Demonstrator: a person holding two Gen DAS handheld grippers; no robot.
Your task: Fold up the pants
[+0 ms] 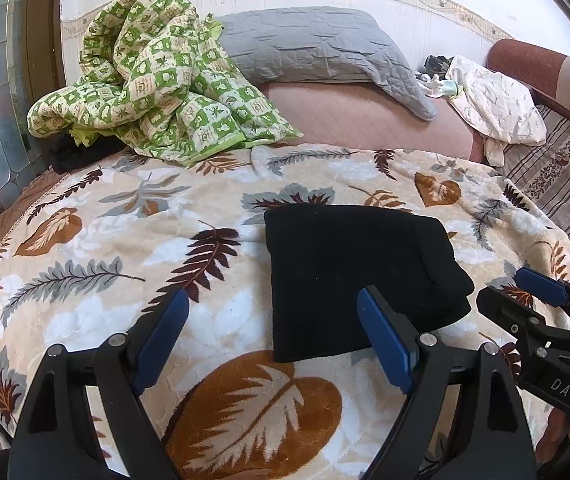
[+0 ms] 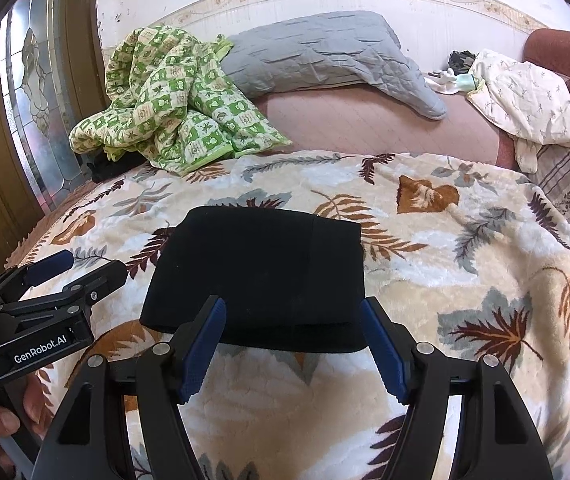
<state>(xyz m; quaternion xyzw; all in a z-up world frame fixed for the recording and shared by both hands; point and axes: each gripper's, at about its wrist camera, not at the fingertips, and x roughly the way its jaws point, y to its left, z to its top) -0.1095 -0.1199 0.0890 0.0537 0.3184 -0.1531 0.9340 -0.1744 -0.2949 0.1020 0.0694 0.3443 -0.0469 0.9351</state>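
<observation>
Pants: the black pants (image 1: 359, 276) lie folded into a thick rectangle on the leaf-print blanket (image 1: 125, 240), long axis running away from the grippers toward the wall, folded edge nearest them.
Edges: near edge flat, layers stacked at the right side; far right corner rounded.
Open room: bare blanket to the left and in front; green checked quilt (image 1: 157, 80) and grey pillow (image 1: 321, 46) lie well beyond; a white garment (image 1: 497, 100) at far right.
Left gripper (image 1: 281, 346): wide open, holding nothing, right finger over the bundle's near edge, left finger over bare blanket.
Right gripper (image 2: 295, 350): wide open, empty, straddling the near edge just before the pants.
</observation>
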